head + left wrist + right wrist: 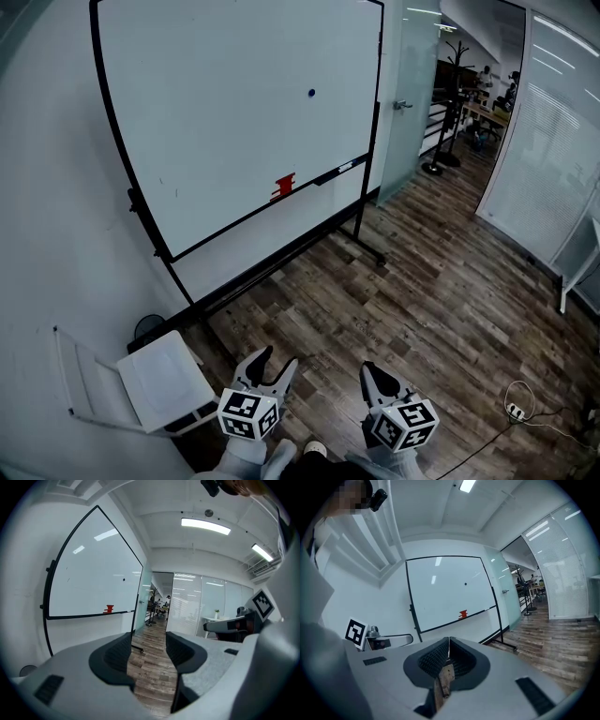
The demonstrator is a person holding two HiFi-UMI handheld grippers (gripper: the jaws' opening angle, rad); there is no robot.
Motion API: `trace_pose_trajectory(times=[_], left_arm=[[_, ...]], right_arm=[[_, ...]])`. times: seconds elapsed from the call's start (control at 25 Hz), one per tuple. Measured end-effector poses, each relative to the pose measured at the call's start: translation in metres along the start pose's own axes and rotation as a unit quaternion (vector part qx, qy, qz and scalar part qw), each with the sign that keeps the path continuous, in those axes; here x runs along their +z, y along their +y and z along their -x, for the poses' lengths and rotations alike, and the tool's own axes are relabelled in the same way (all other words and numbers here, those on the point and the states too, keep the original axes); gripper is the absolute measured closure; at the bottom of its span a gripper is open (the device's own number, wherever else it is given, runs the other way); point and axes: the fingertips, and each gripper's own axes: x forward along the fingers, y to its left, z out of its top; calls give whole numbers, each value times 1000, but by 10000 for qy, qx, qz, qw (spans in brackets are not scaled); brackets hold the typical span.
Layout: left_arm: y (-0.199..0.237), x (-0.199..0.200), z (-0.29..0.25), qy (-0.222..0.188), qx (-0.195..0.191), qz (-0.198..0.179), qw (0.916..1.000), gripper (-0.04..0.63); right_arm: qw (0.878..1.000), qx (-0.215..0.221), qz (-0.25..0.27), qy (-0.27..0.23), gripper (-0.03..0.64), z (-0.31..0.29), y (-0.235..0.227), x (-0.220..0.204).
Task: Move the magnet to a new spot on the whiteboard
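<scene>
A small dark magnet (310,93) sticks to the upper right part of the whiteboard (225,122); it also shows as a dot, the magnet (465,584), in the right gripper view and the magnet (123,579) in the left gripper view. Both grippers are held low, far from the board. My left gripper (271,367) is open with nothing between its jaws. My right gripper (375,378) is shut and empty, its jaws meeting at the tips.
A red object (283,186) and a marker (344,168) rest on the board's tray. A white chair (141,380) stands at the lower left. A glass door (412,84) and an office lie to the right. A power strip (517,411) with a cable lies on the wooden floor.
</scene>
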Motion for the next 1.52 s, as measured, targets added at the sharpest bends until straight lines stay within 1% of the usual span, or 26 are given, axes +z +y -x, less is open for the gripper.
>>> trace_pose_trajectory(times=[0.08, 0.28, 0.52, 0.8, 1.0, 1.24, 1.52], left_arm=[[-1, -1, -5, 10, 24, 12, 10000, 368], [-3, 1, -6, -52, 79, 37, 9999, 368], [-1, -9, 9, 55, 246, 105, 9996, 368], [5, -18, 9, 184, 297, 117, 9993, 368], [11, -11, -14, 176, 215, 103, 9996, 368], [27, 6, -48, 80, 186, 101, 9997, 368], [46, 33, -97, 4, 88, 62, 9999, 368]], right_arm=[[10000, 41, -72, 16, 588, -3, -4, -1], [9999, 126, -24, 38, 588, -7, -7, 1], [9998, 166, 54, 118, 588, -1, -4, -4], [9995, 156, -97, 241, 588, -5, -7, -18], [9994, 34, 44, 335, 588, -20, -23, -13], [9998, 94, -7, 187, 588, -50, -37, 10], [9999, 53, 40, 139, 588, -92, -59, 39]])
